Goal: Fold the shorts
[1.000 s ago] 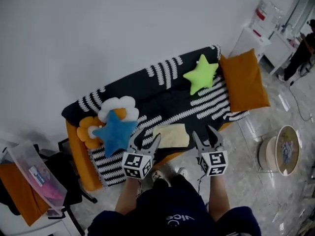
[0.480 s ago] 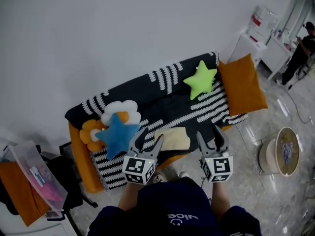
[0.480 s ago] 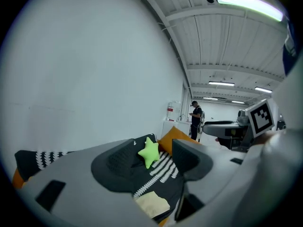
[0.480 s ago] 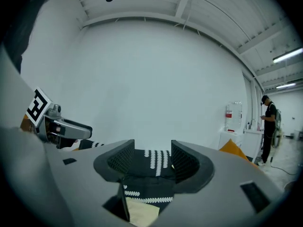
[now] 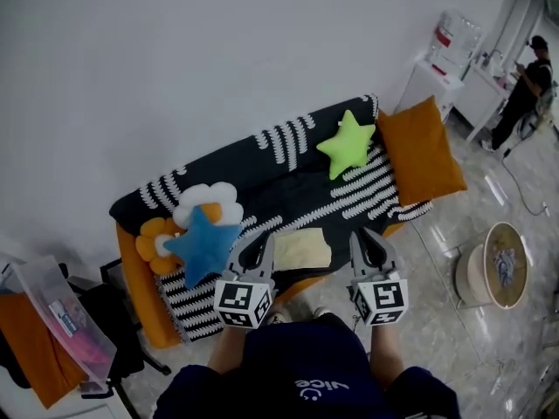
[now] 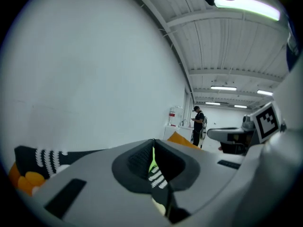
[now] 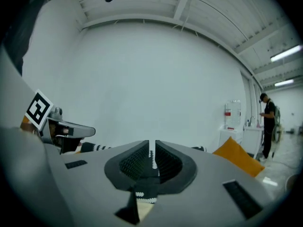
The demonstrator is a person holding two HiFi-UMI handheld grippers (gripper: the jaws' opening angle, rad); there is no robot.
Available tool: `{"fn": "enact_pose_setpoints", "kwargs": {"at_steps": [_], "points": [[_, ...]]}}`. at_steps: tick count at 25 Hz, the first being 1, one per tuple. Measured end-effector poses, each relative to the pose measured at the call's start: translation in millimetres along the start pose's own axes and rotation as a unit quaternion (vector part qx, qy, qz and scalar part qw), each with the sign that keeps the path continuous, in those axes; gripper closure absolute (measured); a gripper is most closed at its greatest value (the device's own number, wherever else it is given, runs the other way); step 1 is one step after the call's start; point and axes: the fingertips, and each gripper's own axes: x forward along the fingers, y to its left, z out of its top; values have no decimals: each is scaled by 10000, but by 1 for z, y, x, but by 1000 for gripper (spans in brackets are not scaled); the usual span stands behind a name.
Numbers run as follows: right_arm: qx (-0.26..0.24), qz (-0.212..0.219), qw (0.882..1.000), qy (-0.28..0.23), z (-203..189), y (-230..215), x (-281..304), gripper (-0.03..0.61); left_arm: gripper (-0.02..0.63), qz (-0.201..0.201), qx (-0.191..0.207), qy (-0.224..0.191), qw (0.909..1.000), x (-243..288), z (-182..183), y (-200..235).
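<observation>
The shorts (image 5: pixel 301 250), pale yellow and lying flat in a neat rectangle, sit on the front edge of a sofa (image 5: pixel 288 182) covered by a black throw with white dashes. They lie between the two tools and touch neither.

At 9 o'clock from them the left hand-held gripper (image 5: pixel 258 244) hangs in the air; its jaws have just been closing and now meet, with nothing between them, as its own view (image 6: pixel 153 143) shows. At 3 o'clock the right hand-held gripper (image 5: pixel 370 241) has also just been closing; only a thin slit is left (image 7: pixel 152 145) and it holds nothing.

Further out, a blue star cushion (image 5: pixel 203 238) lies at 9 o'clock, against a white cloud cushion (image 5: pixel 210 195) and an orange flower cushion (image 5: pixel 153 238). A green star cushion (image 5: pixel 347 144) sits at 1 o'clock, an orange pillow (image 5: pixel 421 151) at 2 o'clock.

At 6 o'clock, the wearer's dark top (image 5: pixel 306 365) carries the letters "vice", seen upside down. A water dispenser (image 5: pixel 454 35) and a standing person (image 5: pixel 524 85) are far off at 2 o'clock.
</observation>
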Motion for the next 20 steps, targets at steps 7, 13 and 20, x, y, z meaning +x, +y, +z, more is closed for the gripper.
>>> {"fn": "enact_pose_setpoints", "kwargs": {"at_steps": [7, 13, 20], "points": [[84, 250, 9997, -18, -4, 9, -9, 569, 611, -52, -105, -30, 9999, -10, -3, -3], [224, 298, 9992, -160, -1, 15, -16, 569, 612, -182, 235, 20, 9996, -18, -8, -16], [605, 346, 9975, 124, -12, 21, -16, 571, 612, -93, 406, 3, 9991, -29, -10, -12]]}}
